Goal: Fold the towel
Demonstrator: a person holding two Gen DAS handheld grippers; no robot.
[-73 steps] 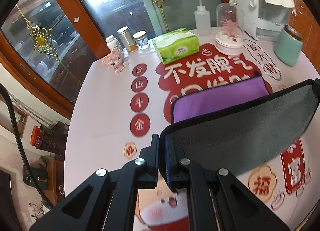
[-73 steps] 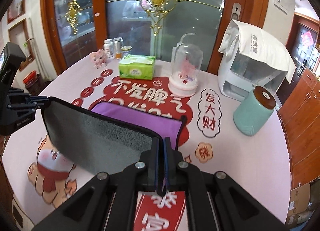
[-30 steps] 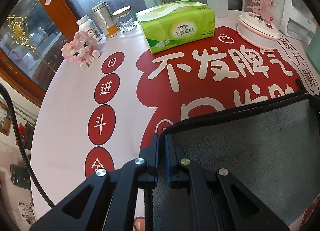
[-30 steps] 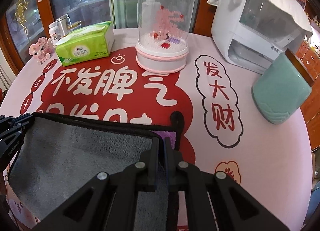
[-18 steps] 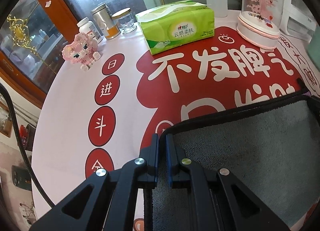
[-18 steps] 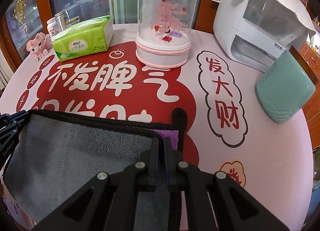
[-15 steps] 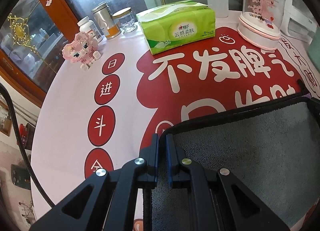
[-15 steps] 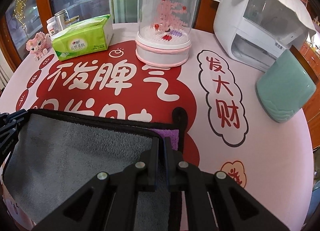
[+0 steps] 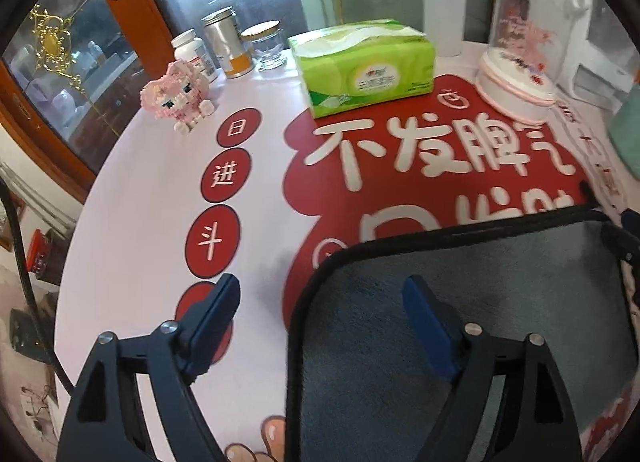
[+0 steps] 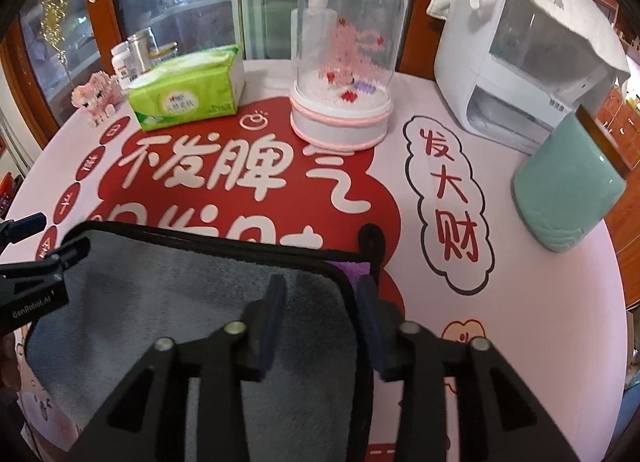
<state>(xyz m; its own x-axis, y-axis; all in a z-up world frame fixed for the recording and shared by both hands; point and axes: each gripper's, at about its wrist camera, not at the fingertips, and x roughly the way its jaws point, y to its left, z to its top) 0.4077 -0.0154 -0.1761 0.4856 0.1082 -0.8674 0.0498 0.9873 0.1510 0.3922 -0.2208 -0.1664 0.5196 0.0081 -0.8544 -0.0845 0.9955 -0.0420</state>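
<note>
The round surface [image 10: 560, 302] carries the towel [image 10: 160, 302], lying flat at its near edge, grey side up. The left claw [image 9: 324, 302] is spread wide astride the towel's near-left corner; the right claw [image 10: 320, 294] is spread astride its right corner.

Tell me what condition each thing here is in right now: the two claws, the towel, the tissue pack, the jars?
left claw: open, holding nothing
right claw: open, straddling the towel's corner
towel: lying flat, folded grey side up, purple showing at one corner
tissue pack: opened on top
glass jar: lidded, looks empty
teal canister: upright, lid on
</note>
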